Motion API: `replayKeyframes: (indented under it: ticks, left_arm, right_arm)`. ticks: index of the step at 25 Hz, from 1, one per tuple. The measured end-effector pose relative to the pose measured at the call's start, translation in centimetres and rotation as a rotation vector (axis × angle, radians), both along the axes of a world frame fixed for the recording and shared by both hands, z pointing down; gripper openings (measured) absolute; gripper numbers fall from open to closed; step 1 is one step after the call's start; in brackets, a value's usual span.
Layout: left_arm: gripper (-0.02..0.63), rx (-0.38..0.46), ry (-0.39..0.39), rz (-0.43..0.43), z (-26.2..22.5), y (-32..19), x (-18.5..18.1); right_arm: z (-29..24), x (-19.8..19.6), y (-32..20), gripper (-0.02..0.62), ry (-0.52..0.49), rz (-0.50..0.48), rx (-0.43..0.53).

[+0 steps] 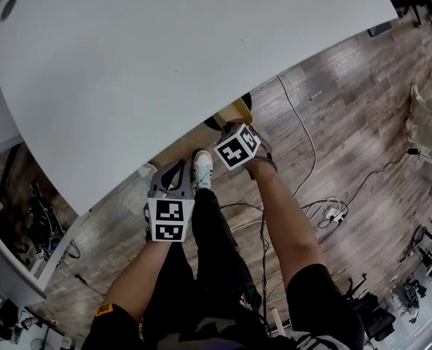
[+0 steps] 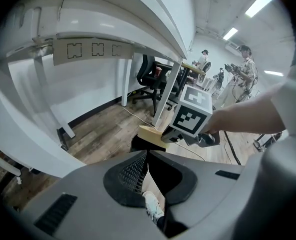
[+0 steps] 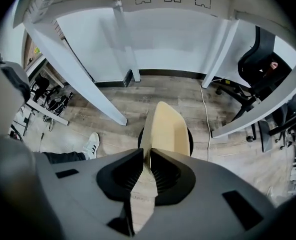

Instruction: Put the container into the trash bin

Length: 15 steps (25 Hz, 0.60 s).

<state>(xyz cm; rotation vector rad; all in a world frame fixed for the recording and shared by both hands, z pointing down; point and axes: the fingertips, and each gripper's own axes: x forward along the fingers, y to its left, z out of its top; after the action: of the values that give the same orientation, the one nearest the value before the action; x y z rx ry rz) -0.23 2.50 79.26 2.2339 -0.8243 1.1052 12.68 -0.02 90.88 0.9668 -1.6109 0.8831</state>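
Over round black trash bin (image 3: 189, 137), pinching pale yellow oval container (image 3: 170, 129) in right tongs (image 3: 148, 151); left tongs (image 2: 148, 154) closed, empty; released tilted, could snag rim.

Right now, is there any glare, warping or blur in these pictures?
Head view: even light, sharp, the table edge mildly bowed. Left gripper view: heavy fisheye bend on the table, ceiling lights blown out, black corners. Right gripper view: same bend; the container in the right claw is crisp over the trash bin, softer near the lens.
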Motion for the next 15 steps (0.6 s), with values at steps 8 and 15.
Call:
replayKeyframes:
  ticks: [8,15]
  left_arm:
    - [0.011,-0.006,-0.011,0.009,-0.2,0.3,-0.3]
    - [0.011,0.023,0.032,0.024,-5.2,0.2,1.5]
  right_arm:
    - [-0.3,1.2,-1.2,0.109,-0.030,0.101,0.029]
    - [-7.7,0.9,1.3,0.094,-0.076,0.189,0.091]
